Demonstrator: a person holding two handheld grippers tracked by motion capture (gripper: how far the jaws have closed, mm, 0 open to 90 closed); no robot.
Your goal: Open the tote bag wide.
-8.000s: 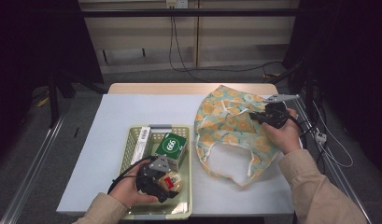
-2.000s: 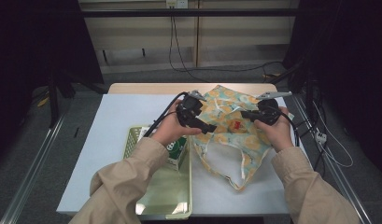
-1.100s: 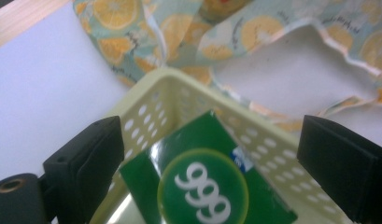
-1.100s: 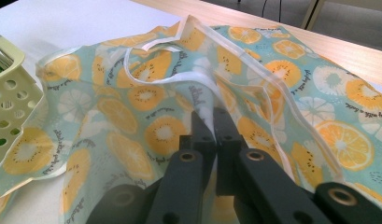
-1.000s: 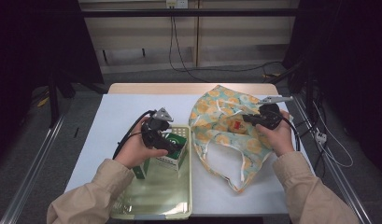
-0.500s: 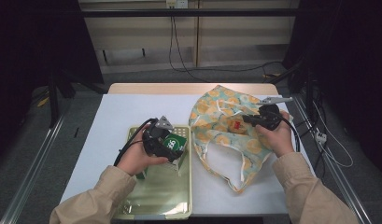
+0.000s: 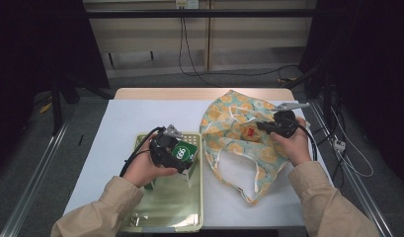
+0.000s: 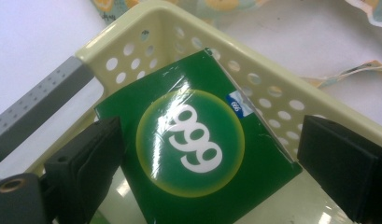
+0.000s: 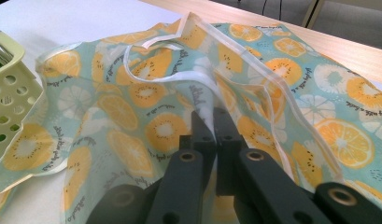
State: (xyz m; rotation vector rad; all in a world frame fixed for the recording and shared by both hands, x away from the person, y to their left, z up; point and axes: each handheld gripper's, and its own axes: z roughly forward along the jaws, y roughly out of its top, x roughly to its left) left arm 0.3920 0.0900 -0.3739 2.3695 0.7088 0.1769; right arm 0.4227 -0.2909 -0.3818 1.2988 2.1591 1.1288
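A green box (image 7: 183, 151) marked "999" leans in the far end of a pale yellow basket (image 7: 176, 203). My left gripper (image 7: 176, 157) hangs over the box and is open. In the left gripper view the box (image 8: 198, 158) lies between the wide-apart jaws of my left gripper (image 8: 212, 140), against the basket's perforated wall (image 8: 272, 93). To the right lies a fabric bag (image 7: 234, 140) printed with orange slices. My right gripper (image 7: 262, 127) is shut on the bag's upper layer and lifts it. In the right gripper view my right gripper (image 9: 212, 119) pinches the bag (image 9: 132, 116) near its white-trimmed rim. A small red item (image 7: 249, 133) shows in the bag.
The white table top (image 7: 135, 116) has bare room on its left and far side, with a wooden strip (image 7: 199, 93) along the far edge. A crumpled clear wrapper (image 7: 136, 217) lies at the basket's near end. Cables (image 7: 338, 143) run off the table's right side.
My left gripper has come back from the bag to the basket and lowered around the green box. My right gripper has kept its hold on the bag.
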